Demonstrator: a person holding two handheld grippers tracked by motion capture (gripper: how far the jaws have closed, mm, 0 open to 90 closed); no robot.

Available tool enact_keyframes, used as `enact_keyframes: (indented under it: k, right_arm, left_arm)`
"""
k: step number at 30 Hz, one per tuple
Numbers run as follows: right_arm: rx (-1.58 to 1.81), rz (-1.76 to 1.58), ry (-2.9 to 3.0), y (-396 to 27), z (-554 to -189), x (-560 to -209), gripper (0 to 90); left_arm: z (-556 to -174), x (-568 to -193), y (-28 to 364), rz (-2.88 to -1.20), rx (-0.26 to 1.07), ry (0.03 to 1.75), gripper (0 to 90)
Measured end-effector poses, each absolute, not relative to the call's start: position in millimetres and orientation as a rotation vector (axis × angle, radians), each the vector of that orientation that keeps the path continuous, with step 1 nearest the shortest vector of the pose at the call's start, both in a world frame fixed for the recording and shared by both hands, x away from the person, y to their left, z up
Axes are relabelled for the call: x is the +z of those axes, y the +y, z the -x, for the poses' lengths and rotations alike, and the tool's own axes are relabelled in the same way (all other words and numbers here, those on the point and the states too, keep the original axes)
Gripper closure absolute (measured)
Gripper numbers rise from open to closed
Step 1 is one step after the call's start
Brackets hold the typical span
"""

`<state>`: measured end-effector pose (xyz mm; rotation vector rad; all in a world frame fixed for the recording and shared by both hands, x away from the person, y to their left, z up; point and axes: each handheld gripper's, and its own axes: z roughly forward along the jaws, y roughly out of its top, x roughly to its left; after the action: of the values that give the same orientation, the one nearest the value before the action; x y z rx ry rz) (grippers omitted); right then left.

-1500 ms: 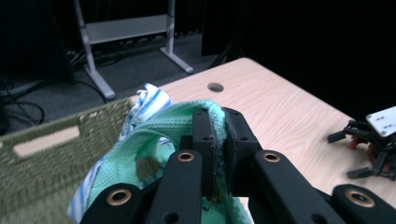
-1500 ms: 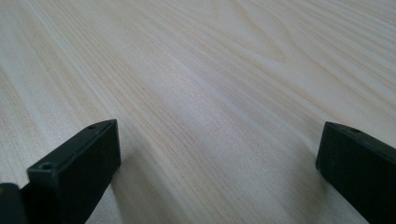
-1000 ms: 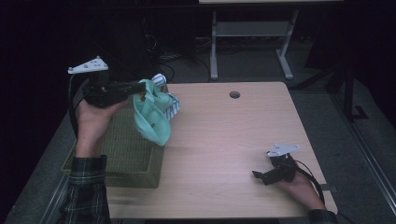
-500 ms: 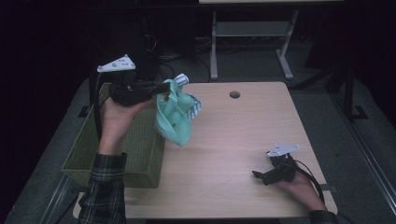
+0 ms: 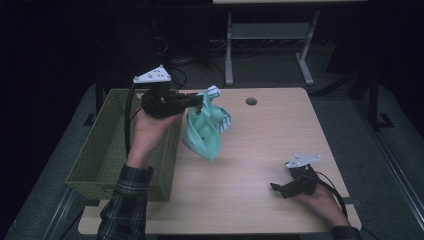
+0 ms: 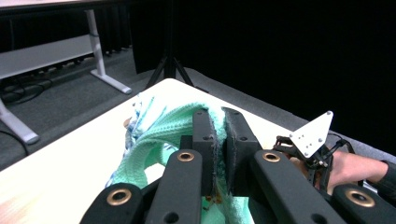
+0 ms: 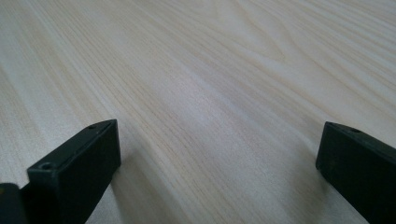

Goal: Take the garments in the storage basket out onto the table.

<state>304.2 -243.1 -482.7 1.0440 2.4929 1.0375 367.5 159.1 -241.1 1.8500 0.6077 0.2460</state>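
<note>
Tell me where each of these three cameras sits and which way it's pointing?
High view: above the person's side, facing forward and down on the table and green basket; both forearms show.
Left gripper view: on the left gripper, looking along jaws clamped on the mint cloth.
Right gripper view: on the right gripper, low over bare tabletop, jaws apart.
Shared: the high and left gripper views both show the cloth and the right gripper.

— How many cloths and baskets?
— One mint-green cloth (image 5: 202, 132), one green basket (image 5: 100, 150), both at one wooden table (image 5: 280, 145).
— And grippers?
— Two: the left gripper (image 5: 197, 101) and the right gripper (image 5: 278, 188).
</note>
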Motion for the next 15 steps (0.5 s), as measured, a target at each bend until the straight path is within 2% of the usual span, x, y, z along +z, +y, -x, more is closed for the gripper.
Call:
enact_keyframes:
  k: [15]
  right_arm:
    - [1.038,-1.045,2.493,-243.1,-304.1,-482.7,0.0]
  left_arm:
    - [-371.8,-276.7,113.0,-1.881,0.18,0.589,84.1]
